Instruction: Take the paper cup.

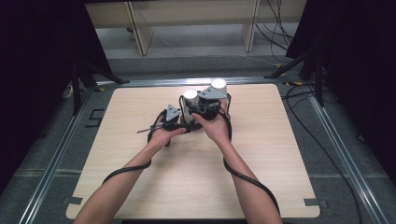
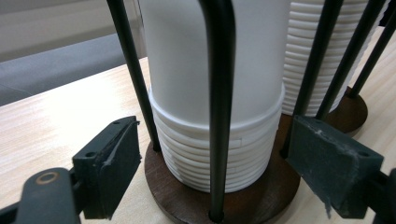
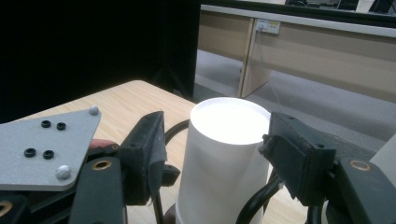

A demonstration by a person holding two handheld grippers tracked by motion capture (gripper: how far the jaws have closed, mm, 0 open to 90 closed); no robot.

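In the high view two stacks of white cups (image 1: 190, 100) stand at the table's (image 1: 140, 186) far middle. The left gripper (image 2: 212, 168) view adds the stack's wire rack (image 2: 219, 93) and wooden base (image 2: 187, 196), its jaws apart beside the base. The right gripper (image 3: 217, 149) clamps the top cup (image 3: 224, 154).

Black rods (image 2: 219, 93) of the rack fence the cup stack (image 2: 210, 70) between my left tongs (image 2: 219, 177), barring a straight reach. Above my right tongs (image 3: 215, 154) nothing stands over the cup (image 3: 224, 154). Bare table (image 1: 187, 186) lies behind both.
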